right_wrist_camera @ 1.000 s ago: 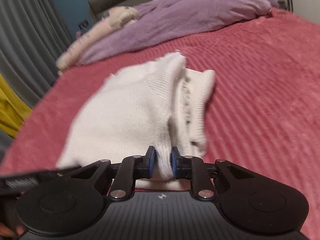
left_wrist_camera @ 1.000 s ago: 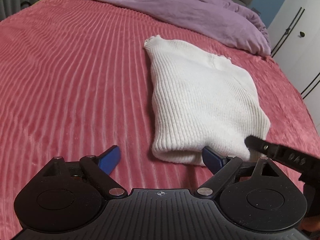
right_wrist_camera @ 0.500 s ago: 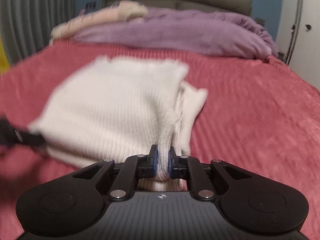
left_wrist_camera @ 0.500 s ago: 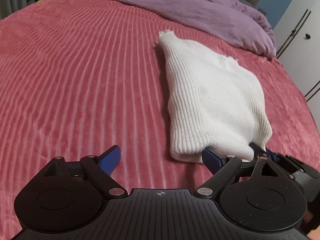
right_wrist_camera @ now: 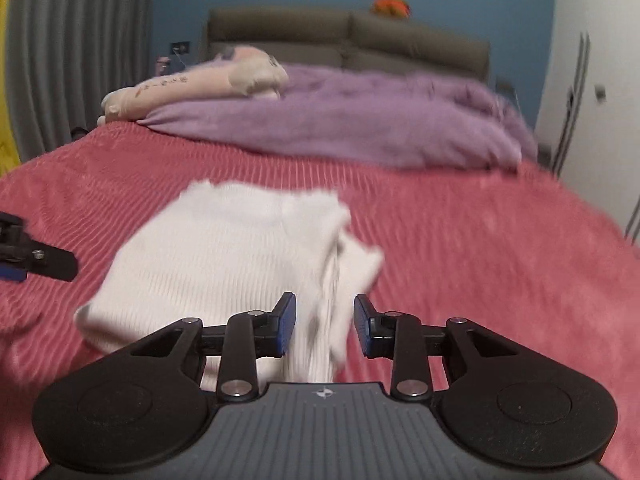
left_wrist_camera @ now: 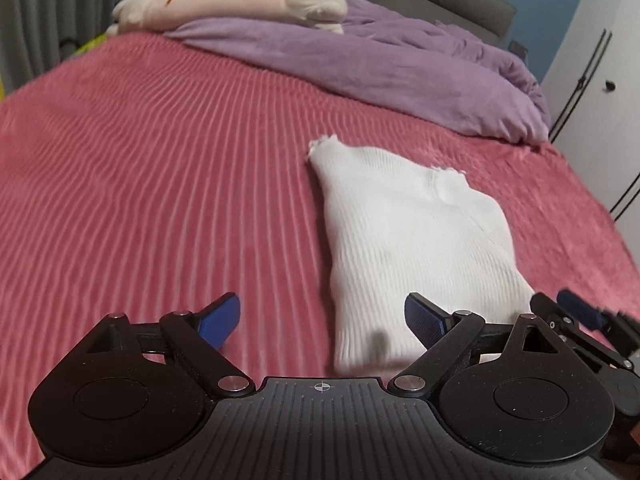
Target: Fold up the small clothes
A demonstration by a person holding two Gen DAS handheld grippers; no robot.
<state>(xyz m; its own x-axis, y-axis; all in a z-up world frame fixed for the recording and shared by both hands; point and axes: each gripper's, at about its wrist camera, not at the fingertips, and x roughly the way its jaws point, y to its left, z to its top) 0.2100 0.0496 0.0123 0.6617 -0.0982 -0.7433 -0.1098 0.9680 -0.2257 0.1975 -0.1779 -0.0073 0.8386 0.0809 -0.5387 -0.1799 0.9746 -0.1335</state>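
Note:
A white ribbed knit garment (left_wrist_camera: 412, 236) lies folded on the red ribbed bedspread (left_wrist_camera: 152, 184). My left gripper (left_wrist_camera: 322, 318) stands open above the spread, its right finger by the garment's near edge, nothing between its pads. In the right wrist view the same garment (right_wrist_camera: 224, 256) lies ahead. My right gripper (right_wrist_camera: 324, 326) is opening, and the garment's near corner still sits between its jaws, the pads apart from it. The right gripper's fingers (left_wrist_camera: 576, 316) show at the left view's right edge.
A rumpled purple blanket (left_wrist_camera: 384, 64) lies across the far end of the bed, with a pale plush toy (left_wrist_camera: 228, 4) on it. A grey headboard (right_wrist_camera: 348, 44) and blue wall stand behind. White wardrobe doors (left_wrist_camera: 600, 80) rise at the right, grey curtains at the left.
The right gripper, shut on the garment's corner before, has spread its jaws and rolled level. Both grippers have risen, so more of the bed's far end shows.

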